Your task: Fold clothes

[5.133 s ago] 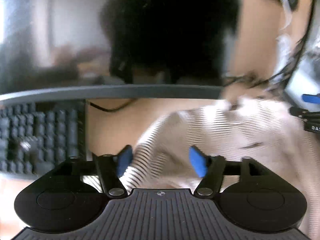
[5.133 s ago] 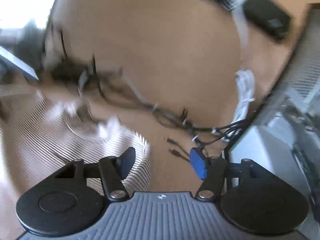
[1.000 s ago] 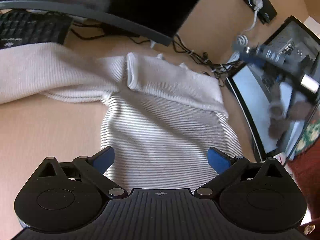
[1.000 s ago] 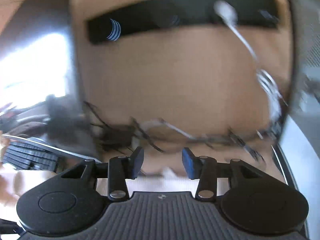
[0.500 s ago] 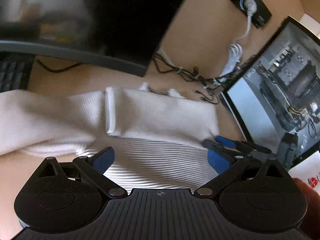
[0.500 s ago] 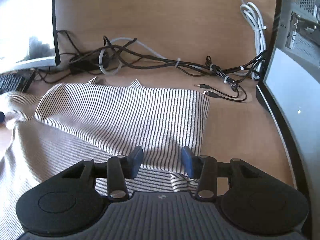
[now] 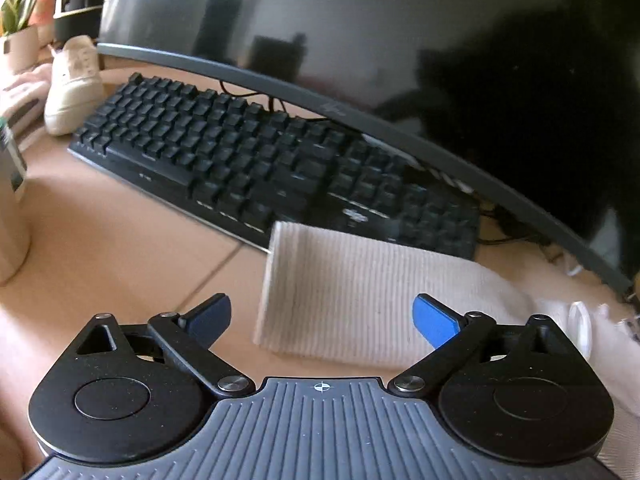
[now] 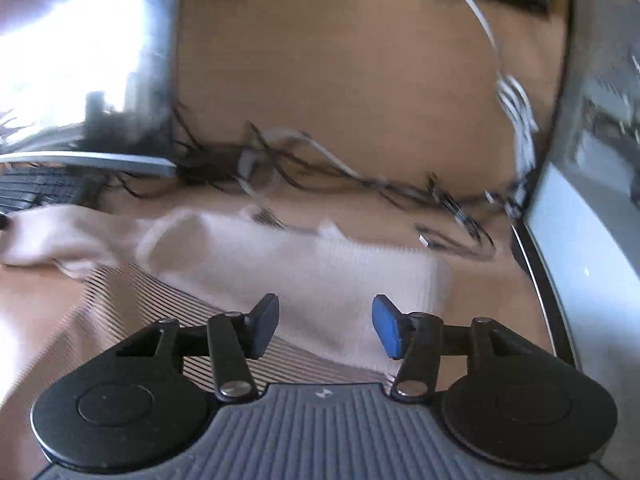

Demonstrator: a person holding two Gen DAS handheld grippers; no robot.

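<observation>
A white, finely striped shirt lies on the wooden desk. In the left wrist view its left sleeve [image 7: 360, 292] stretches out flat, the cuff end lying against the keyboard's front edge. My left gripper [image 7: 322, 316] is open wide just above that sleeve, holding nothing. In the right wrist view the right sleeve [image 8: 320, 276] lies folded across the striped body [image 8: 152, 300]. My right gripper [image 8: 325, 326] is open over the folded sleeve and holds nothing.
A black keyboard [image 7: 248, 160] and a curved monitor [image 7: 400, 60] stand behind the sleeve. A white shoe [image 7: 74, 80] and a plant pot [image 7: 20, 46] are at far left. Tangled cables [image 8: 320, 172] run behind the shirt; a second screen [image 8: 592, 240] stands at right.
My left gripper has swung left from the shirt body to the outstretched left sleeve by the keyboard. My right gripper has opened wider and lifted back from the folded right sleeve.
</observation>
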